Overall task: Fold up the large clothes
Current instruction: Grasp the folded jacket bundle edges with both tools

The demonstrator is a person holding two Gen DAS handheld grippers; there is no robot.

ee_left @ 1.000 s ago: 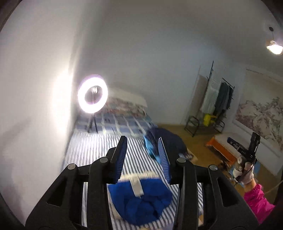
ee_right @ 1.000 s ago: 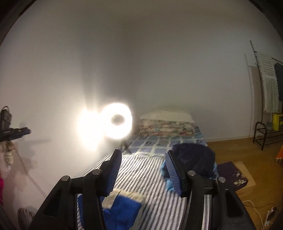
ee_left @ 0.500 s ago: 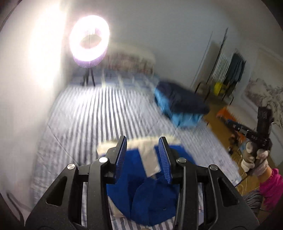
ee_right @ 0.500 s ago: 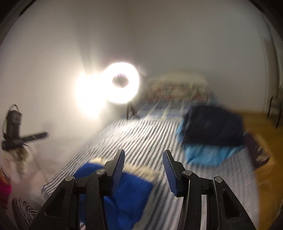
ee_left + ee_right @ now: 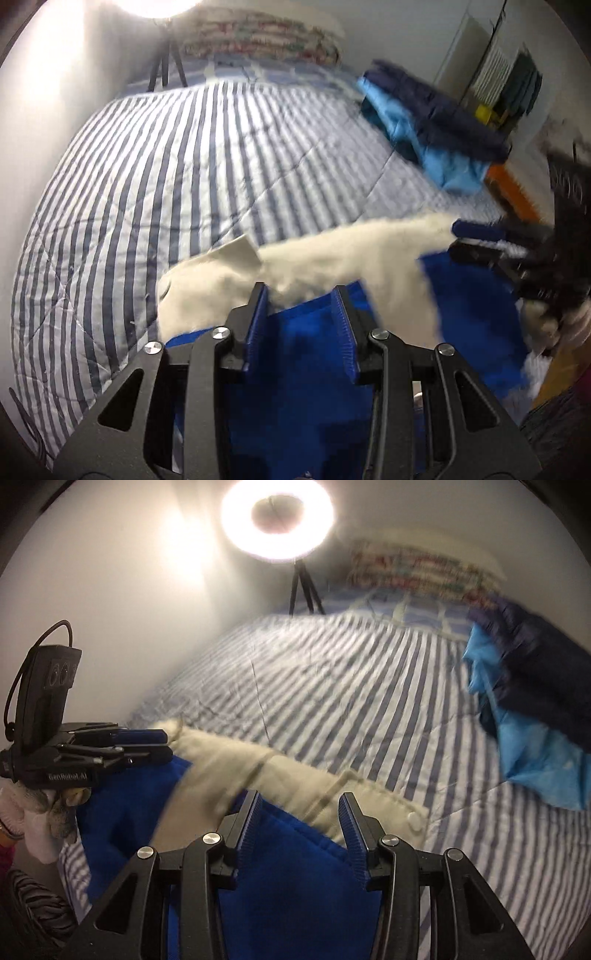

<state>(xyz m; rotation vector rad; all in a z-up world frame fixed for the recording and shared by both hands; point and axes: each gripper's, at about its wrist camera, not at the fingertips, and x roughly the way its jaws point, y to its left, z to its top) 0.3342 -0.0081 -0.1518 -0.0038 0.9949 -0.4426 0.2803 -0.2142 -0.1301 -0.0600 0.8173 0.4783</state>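
Hanging over the near end of the bed, the left gripper (image 5: 301,295) and the right gripper (image 5: 301,799) both point down at a royal-blue jacket (image 5: 303,398) with a cream fleece collar (image 5: 332,258) that lies spread on the striped quilt (image 5: 147,177). Each gripper's blue-padded jaws stand apart with nothing clamped between them; the right one's jaws have just been closing a little, but no cloth is pinched. A gloved hand (image 5: 55,812) holds the left gripper at the jacket's edge. Farther up the bed sits a pile of dark navy and light blue clothing (image 5: 535,709). Beyond that, a patterned pillow (image 5: 258,37) lies beside a glowing ring light (image 5: 277,517) on a tripod.
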